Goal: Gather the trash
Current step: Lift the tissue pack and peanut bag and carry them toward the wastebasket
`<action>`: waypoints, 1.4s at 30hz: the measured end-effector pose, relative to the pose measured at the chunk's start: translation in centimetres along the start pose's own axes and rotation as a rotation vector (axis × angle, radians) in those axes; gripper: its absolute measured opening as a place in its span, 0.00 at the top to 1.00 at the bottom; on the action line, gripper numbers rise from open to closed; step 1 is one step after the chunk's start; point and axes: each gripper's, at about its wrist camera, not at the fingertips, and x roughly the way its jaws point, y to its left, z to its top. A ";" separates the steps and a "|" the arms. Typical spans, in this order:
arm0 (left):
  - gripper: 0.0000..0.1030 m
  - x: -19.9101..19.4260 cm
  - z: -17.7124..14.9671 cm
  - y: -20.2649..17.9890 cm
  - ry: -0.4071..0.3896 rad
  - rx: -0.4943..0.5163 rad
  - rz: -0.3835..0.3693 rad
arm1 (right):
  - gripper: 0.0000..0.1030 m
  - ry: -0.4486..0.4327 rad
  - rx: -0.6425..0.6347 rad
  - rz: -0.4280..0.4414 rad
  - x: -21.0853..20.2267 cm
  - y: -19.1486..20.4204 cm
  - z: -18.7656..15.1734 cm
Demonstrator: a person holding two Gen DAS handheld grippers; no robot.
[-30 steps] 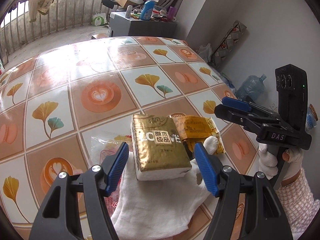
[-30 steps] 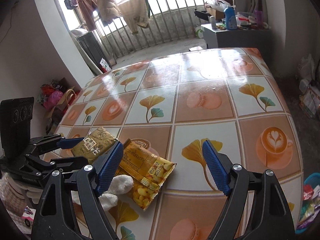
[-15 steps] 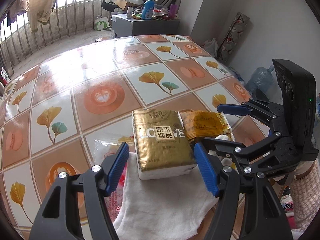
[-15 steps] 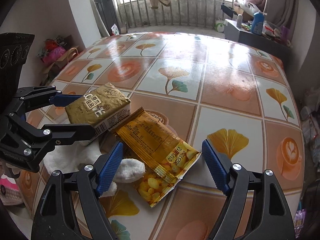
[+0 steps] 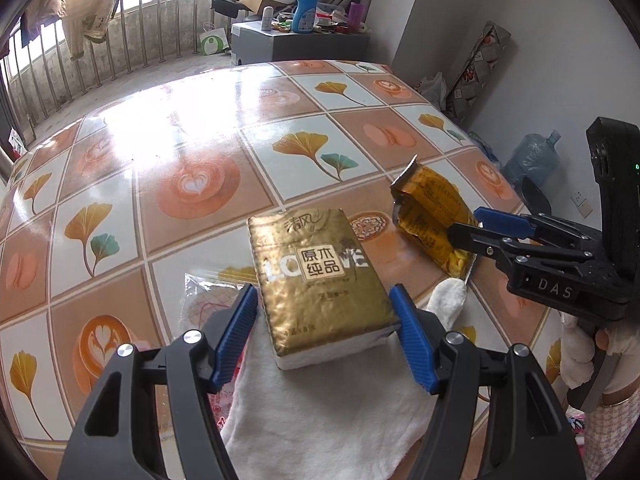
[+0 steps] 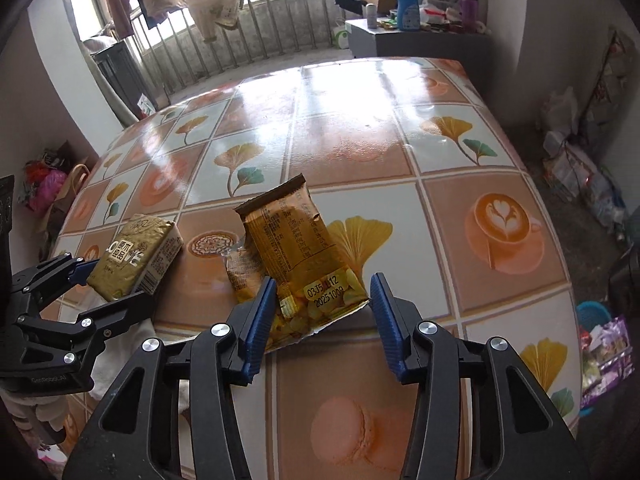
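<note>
Right gripper (image 6: pixel 323 307) closing around the near end of the yellow snack wrapper (image 6: pixel 298 248), the left pad seeming to touch its edge, a gap remaining at the right pad; far end of the wrapper tipped up off the table (image 6: pixel 440 184), probably from that first contact, and overlapping a second, smaller wrapper (image 6: pixel 240 270) just beside it. Left gripper (image 5: pixel 322 334) at medium width, pads on both sides of the golden tissue pack (image 5: pixel 320 276); whether pressing or only close, cannot tell from either view. Pack lying on a white cloth (image 5: pixel 320 412), perhaps held steady there while the other hand works. Clear plastic bag with red print (image 5: pixel 208 300) flat under the cloth's left edge, likely also trash. No bin or trash container visible on the table. Beyond the far edge, a grey cabinet (image 6: pixel 416 42) carrying a blue bottle (image 6: pixel 408 8) and small clutter; at the right on the floor, a large water jug (image 5: pixel 532 156), contents not clear.
</note>
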 end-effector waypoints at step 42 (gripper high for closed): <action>0.28 4.7 3.1 -8.2 0.122 0.364 0.038 | 0.59 -0.086 0.267 0.033 -4.2 -6.7 -5.3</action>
